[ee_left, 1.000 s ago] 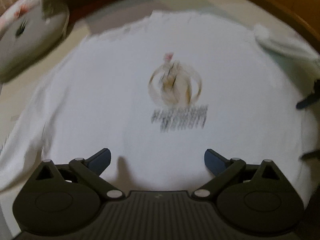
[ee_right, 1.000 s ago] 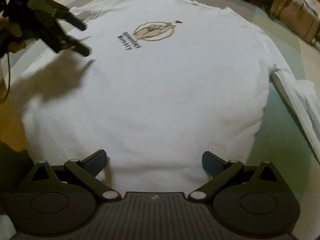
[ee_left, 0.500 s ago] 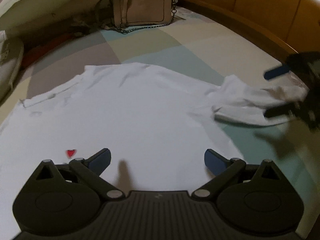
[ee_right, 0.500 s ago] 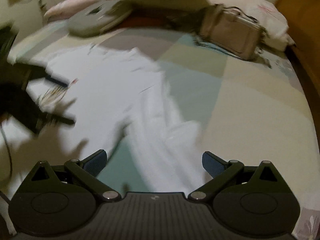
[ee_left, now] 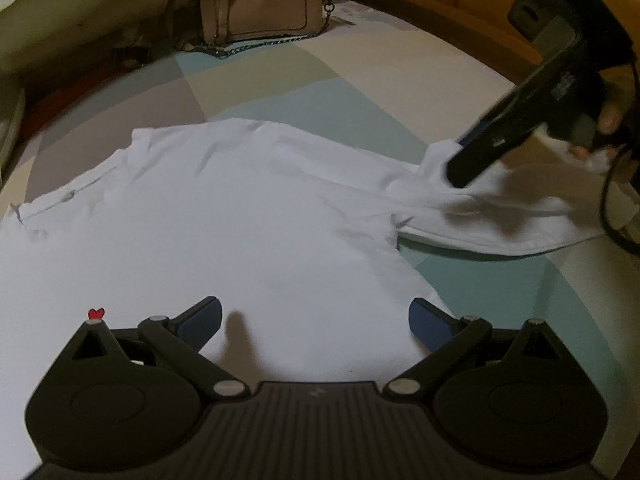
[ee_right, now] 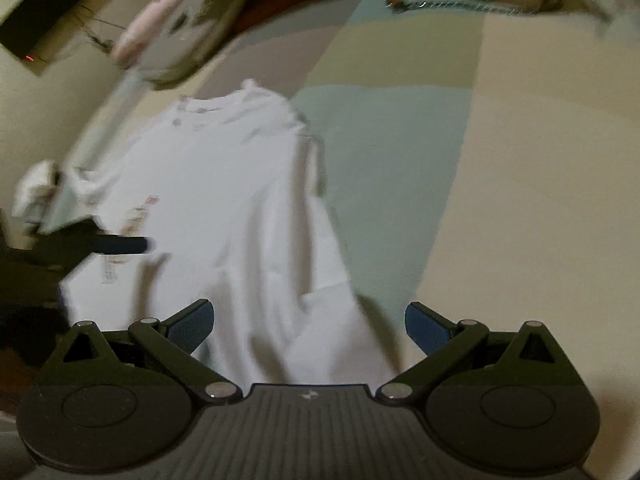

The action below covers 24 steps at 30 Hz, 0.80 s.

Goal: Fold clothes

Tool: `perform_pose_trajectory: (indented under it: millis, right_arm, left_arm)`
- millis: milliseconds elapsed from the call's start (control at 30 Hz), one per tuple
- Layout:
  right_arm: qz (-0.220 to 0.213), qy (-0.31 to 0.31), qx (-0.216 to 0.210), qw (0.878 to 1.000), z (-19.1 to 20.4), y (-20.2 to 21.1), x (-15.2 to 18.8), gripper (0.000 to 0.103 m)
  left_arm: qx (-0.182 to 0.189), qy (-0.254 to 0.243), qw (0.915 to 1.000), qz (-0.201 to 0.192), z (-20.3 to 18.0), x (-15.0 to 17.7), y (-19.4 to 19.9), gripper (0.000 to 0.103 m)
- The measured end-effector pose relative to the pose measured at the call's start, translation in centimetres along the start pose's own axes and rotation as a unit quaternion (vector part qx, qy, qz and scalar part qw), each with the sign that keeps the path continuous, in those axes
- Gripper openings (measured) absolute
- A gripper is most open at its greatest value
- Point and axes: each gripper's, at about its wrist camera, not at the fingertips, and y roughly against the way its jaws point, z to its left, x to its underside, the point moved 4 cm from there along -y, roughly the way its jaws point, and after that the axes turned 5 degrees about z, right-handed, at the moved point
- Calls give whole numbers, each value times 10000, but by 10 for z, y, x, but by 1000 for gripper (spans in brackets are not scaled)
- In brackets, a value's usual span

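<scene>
A white T-shirt (ee_left: 240,220) with a small red heart (ee_left: 96,313) lies flat on the bed, its right sleeve (ee_left: 500,216) bunched out to the side. My left gripper (ee_left: 316,318) hovers open low over the shirt's chest, nothing between its fingers. In the left wrist view my right gripper (ee_left: 460,164), held by a hand (ee_left: 608,120), points down at the sleeve's shoulder end. In the right wrist view the right gripper (ee_right: 308,322) is open, with the sleeve cloth (ee_right: 320,320) lying between and below its fingers. The left gripper's fingertip (ee_right: 120,245) shows at the left.
A beige handbag (ee_left: 260,0) with a chain sits at the head of the bed beside pillows (ee_right: 192,40). The patchwork sheet (ee_left: 280,80) stretches beyond the shirt. A wooden bed frame (ee_left: 460,8) runs along the right. A cable (ee_left: 612,208) hangs by the right gripper.
The right gripper has swung from over the shirt's body to the right sleeve and come down close to it. The left gripper turned toward the collar side, then held still.
</scene>
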Motion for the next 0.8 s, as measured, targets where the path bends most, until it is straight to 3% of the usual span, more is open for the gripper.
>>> perform_pose_trajectory:
  millis: [67,233,300,367,400,433,467,600,800]
  right_arm:
    - [261,-168,-517,9982,1,-2,3,103]
    - [106,-444,-848,9954,-14,-2,-5,94]
    - [-27,-715,-928,9931,-27,0,-8,80]
    - [-119,-938,-898,9915,-39,3,-8,48]
    - [-122,-994,-790,9918,-44,4,-7,37]
    - [-111,-1013,-676,9925,-47,6,-5,15]
    - [-92,-1007,-557,9933,-48,7,-2,9]
    - [-386,-930,-371,9942,-46,21,-1,5]
    - [-1040,-878,304,9902,-53,52,-19,5]
  left_arm:
    - [27,49,10000,36,2,-1,-2,99]
    - [24,110,9999,72,5,-4,-5,99]
    - [23,134,9999,87,7,-5,-6,99]
    - [18,144,9998,120,8,-5,-7,99]
    - [23,144,9998,123,8,-6,-7,99]
    - [29,145,9998,125,8,-7,-7,99]
    - [35,146,9998,128,8,-8,-7,99]
    - [58,149,9998,137,8,-11,-8,99]
    - [83,144,9998,113,7,-17,-6,99]
